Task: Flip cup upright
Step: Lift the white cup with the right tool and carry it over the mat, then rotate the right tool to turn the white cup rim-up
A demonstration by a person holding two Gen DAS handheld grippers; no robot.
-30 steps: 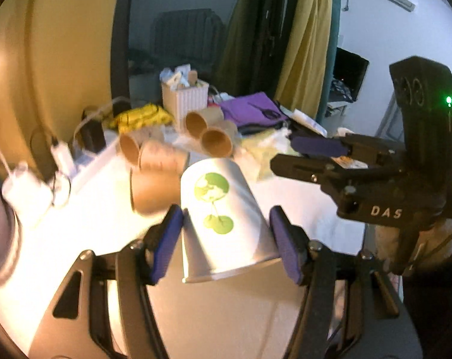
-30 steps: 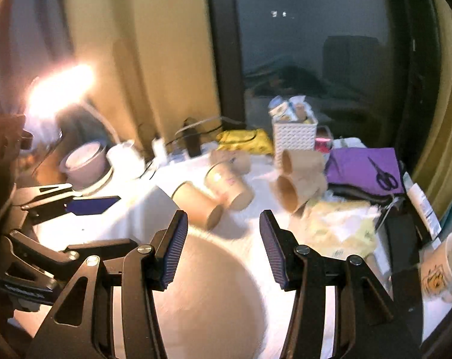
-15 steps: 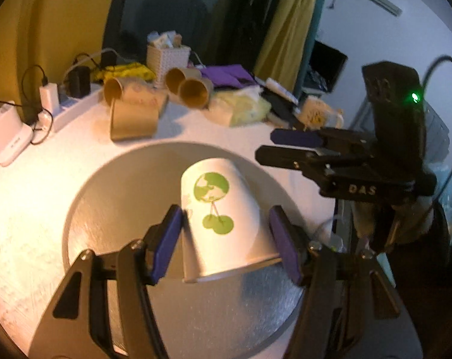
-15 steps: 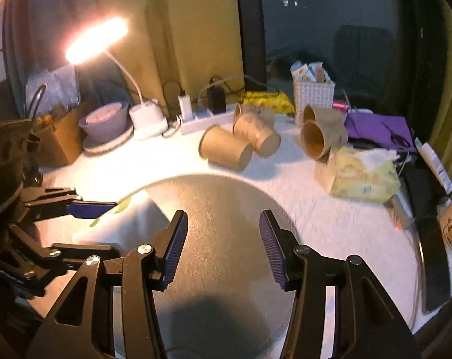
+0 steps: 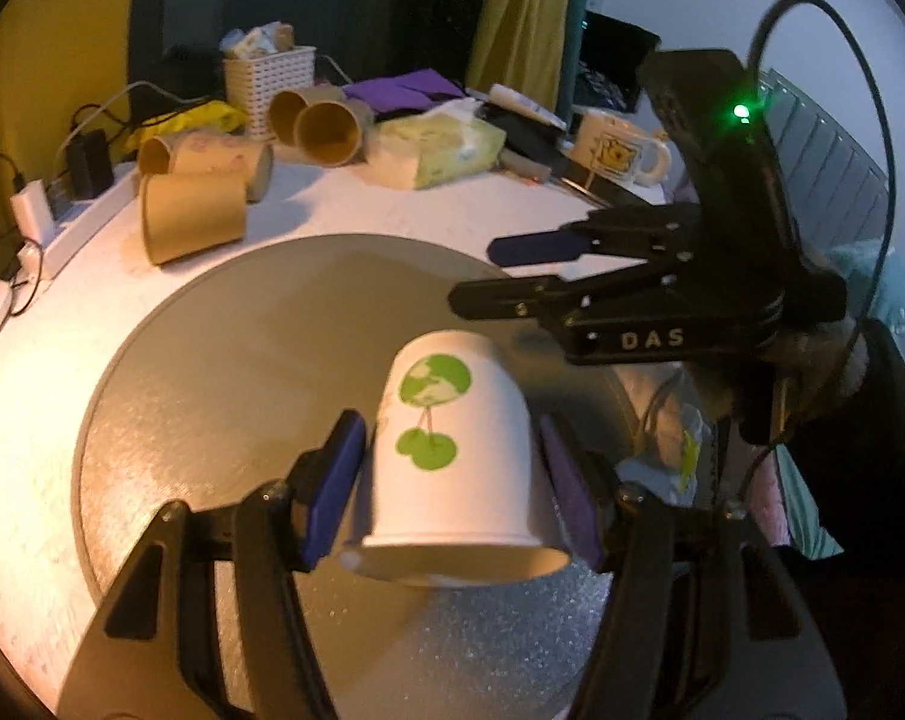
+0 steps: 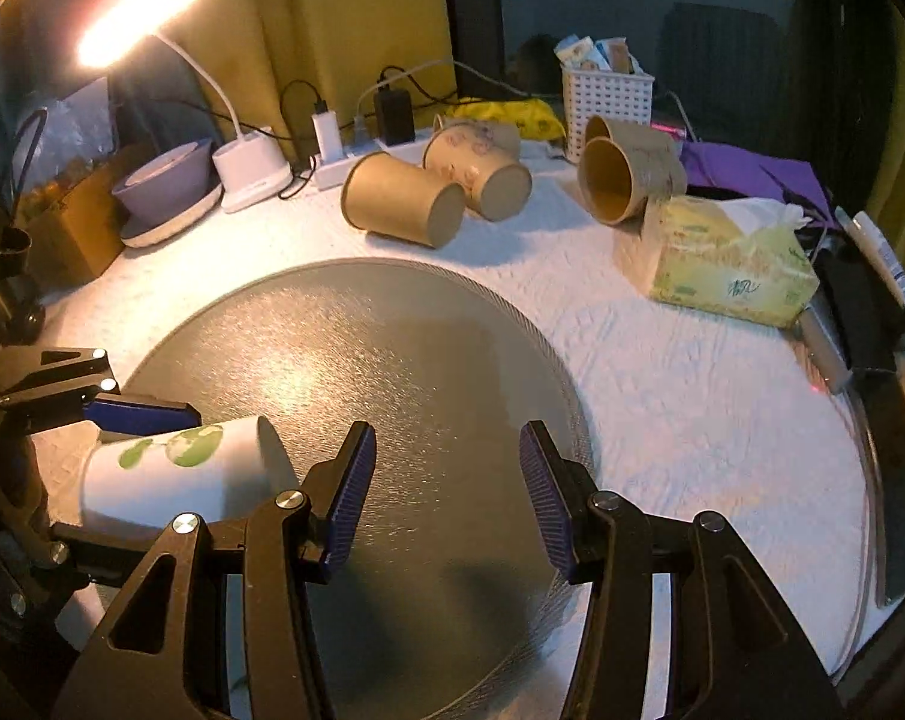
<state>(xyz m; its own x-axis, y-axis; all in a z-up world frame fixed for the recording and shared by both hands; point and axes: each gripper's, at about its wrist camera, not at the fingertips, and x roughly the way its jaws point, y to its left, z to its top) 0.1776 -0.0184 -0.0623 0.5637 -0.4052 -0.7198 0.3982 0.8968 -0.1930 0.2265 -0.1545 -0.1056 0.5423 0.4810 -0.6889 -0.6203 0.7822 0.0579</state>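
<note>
A white paper cup [image 5: 452, 456] with a green print sits between the pads of my left gripper [image 5: 449, 480], shut on it. Its open mouth faces the camera and its base points away, above the round grey mat [image 5: 242, 360]. In the right wrist view the cup [image 6: 176, 474] lies on its side in the left gripper [image 6: 134, 414] at the mat's left edge. My right gripper [image 6: 446, 498] is open and empty over the mat [image 6: 422, 372]. It also shows in the left wrist view [image 5: 512, 276], to the right of the cup.
Several brown paper cups [image 6: 404, 204] lie on their sides at the back of the white table. A tissue pack [image 6: 728, 264], a white basket [image 6: 608, 102], a lit desk lamp [image 6: 134, 18], chargers and a mug [image 5: 620, 147] stand around the edge.
Both grippers have tilted down towards the table, with the mat now filling the views. The cup stays in my left gripper and has shifted a little right. The right gripper remains open.
</note>
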